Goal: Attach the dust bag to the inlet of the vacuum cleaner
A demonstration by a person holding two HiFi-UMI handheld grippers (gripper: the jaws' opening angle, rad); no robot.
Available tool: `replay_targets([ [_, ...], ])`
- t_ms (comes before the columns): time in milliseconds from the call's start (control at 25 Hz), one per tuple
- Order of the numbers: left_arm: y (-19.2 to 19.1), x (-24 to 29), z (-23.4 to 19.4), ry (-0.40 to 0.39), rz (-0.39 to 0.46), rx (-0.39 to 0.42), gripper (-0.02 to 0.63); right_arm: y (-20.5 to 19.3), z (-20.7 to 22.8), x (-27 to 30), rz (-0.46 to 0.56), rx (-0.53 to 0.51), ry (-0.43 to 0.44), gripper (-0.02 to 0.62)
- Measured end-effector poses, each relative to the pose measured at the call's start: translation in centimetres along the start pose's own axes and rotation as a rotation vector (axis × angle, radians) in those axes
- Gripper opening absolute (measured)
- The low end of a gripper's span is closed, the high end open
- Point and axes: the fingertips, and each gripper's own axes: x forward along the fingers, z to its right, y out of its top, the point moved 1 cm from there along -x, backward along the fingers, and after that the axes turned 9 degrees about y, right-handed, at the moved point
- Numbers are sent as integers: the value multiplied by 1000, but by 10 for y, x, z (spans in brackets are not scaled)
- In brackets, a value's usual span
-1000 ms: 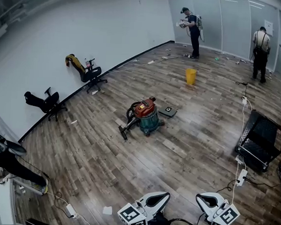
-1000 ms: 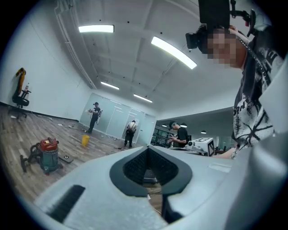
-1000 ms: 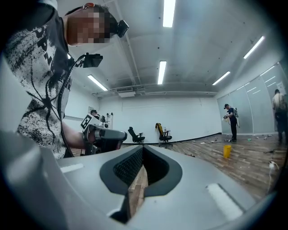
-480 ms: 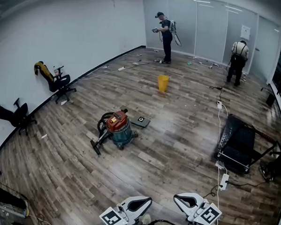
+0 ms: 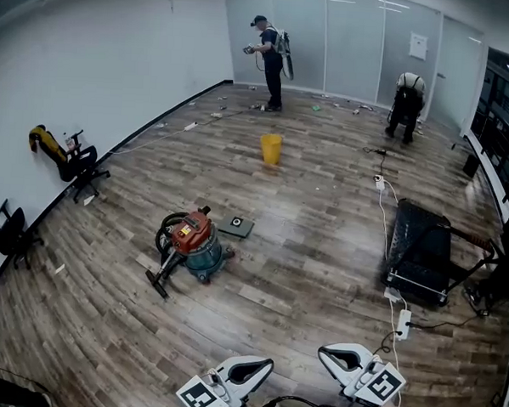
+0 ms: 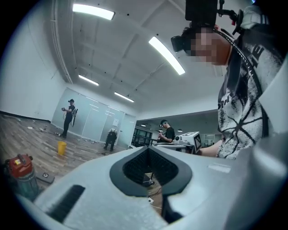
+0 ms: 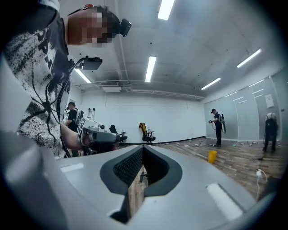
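The vacuum cleaner [image 5: 193, 242] is red-topped teal; the bucket [image 5: 271, 148] yellow.

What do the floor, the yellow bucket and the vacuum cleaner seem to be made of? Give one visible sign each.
Brown plank floor: wood or wood-look laminate, slightly glossy; grained boards, pale light sheen.
Small yellow bucket: probably plastic; even bright colour.
Round vacuum cleaner: red top likely moulded plastic; teal drum plastic or painted metal, too small to tell.

Vacuum cleaner [image 5: 189, 242] left, bucket [image 5: 271, 148] behind it
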Motion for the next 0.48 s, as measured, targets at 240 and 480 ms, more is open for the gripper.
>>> replay_targets([
  [240,4,21,-49,18,-16,-20,3,-2,42,17,4,2,-40,6],
  [480,-2,71,-84,11,-47,-18,3,-17,102,28,-21,36,-36,6],
])
